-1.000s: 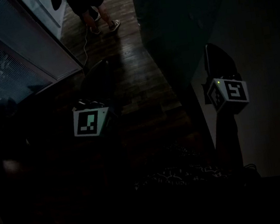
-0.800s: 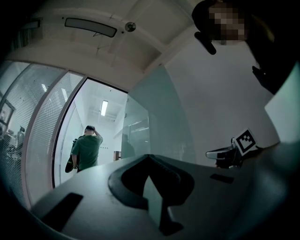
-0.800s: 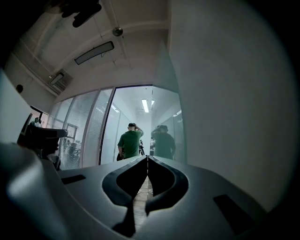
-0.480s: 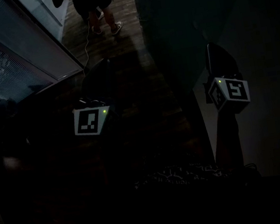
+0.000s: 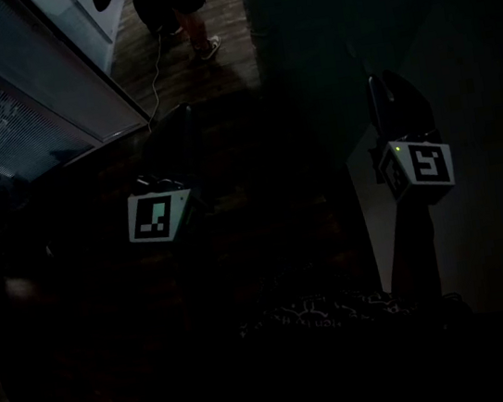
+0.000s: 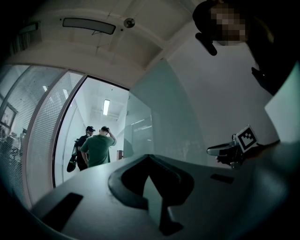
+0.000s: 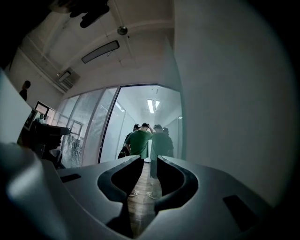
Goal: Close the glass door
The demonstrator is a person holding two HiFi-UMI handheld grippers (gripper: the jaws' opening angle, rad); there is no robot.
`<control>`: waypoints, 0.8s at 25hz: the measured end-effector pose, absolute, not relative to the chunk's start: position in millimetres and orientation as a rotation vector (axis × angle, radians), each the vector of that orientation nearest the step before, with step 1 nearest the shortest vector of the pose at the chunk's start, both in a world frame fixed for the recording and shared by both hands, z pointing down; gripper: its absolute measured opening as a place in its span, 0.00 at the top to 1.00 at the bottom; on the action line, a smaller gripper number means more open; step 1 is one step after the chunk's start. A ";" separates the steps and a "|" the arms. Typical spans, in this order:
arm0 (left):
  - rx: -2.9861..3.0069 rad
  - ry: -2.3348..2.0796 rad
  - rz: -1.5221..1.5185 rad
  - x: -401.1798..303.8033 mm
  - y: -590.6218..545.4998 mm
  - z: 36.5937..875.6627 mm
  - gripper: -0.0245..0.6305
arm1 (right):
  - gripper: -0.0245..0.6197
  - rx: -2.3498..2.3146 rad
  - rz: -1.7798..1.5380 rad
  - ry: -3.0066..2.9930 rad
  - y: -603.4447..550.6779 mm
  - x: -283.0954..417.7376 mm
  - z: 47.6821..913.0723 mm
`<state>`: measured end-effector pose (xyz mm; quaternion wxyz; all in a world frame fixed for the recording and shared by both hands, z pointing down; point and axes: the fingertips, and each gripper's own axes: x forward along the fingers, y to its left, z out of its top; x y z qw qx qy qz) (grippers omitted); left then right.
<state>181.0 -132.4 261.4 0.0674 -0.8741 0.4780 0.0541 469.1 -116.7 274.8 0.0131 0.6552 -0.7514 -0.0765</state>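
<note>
The glass door [image 6: 151, 119] is a frosted, greenish panel standing ajar beside the white wall [image 6: 220, 103]. In the right gripper view the glass door [image 7: 171, 129] mirrors a person in green. My right gripper [image 7: 150, 161] points level at the doorway; its jaws are opening and only floor shows in the gap. My left gripper [image 6: 149, 158] has its tips meeting, with nothing held. The head view is very dark: the left marker cube [image 5: 153, 218] sits mid-left and the right marker cube [image 5: 420, 165] is by the wall. The right gripper [image 6: 225, 150] also shows in the left gripper view.
Two people [image 6: 96, 147] stand in the bright corridor beyond the doorway; the feet of one [image 5: 195, 44] show at the top of the head view. A cable [image 5: 155, 79] trails on the wood floor. A glass partition with blinds [image 5: 22, 108] runs along the left.
Both marker cubes have drifted slightly apart in the head view, the left one leftwards and the right one rightwards. The feet at the top have stepped a little farther away.
</note>
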 end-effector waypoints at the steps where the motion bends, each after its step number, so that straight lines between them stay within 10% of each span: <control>1: -2.635 1.439 0.163 180.5 -133.0 260.9 0.96 | 0.82 2.054 -0.251 -2.318 -115.2 473.3 272.9; 20: -2.627 1.481 0.144 164.6 -128.1 264.1 0.96 | 0.64 2.033 0.035 -2.368 -149.9 513.0 294.9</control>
